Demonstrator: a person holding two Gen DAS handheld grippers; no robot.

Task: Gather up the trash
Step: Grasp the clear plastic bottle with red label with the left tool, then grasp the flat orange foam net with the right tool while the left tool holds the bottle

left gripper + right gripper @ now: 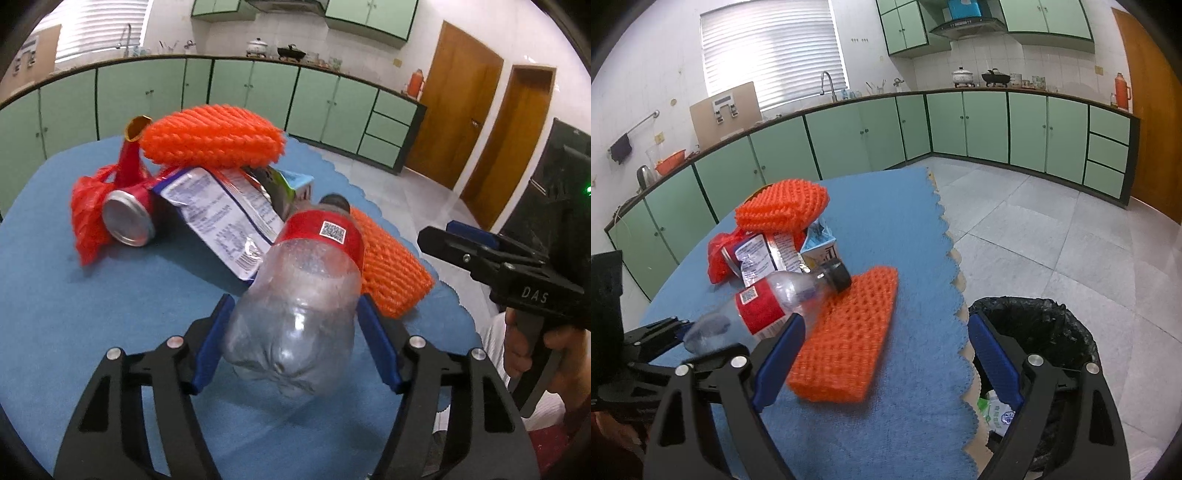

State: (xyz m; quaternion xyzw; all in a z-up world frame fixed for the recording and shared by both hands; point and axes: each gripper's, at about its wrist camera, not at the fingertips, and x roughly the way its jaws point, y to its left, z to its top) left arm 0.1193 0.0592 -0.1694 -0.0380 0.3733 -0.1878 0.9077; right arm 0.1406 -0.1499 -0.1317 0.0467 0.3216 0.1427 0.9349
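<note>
Trash mostly remains on the blue surface (905, 229): mesh bag (88, 218), can (127, 218), wrapper (221, 218), foam nets. A plastic bottle (295, 291) is clamped in the left gripper (295, 332); the right gripper (886, 354) is spread, empty, beside the lined bin (1034, 332).

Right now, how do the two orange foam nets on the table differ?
The far orange foam net sits atop the trash pile, bunched and thick; the near orange foam net lies flat on the blue tablecloth, spread long. The near one lies under the plastic bottle held by the left gripper; the far one is clear of it. Both share the same orange mesh weave.
</note>
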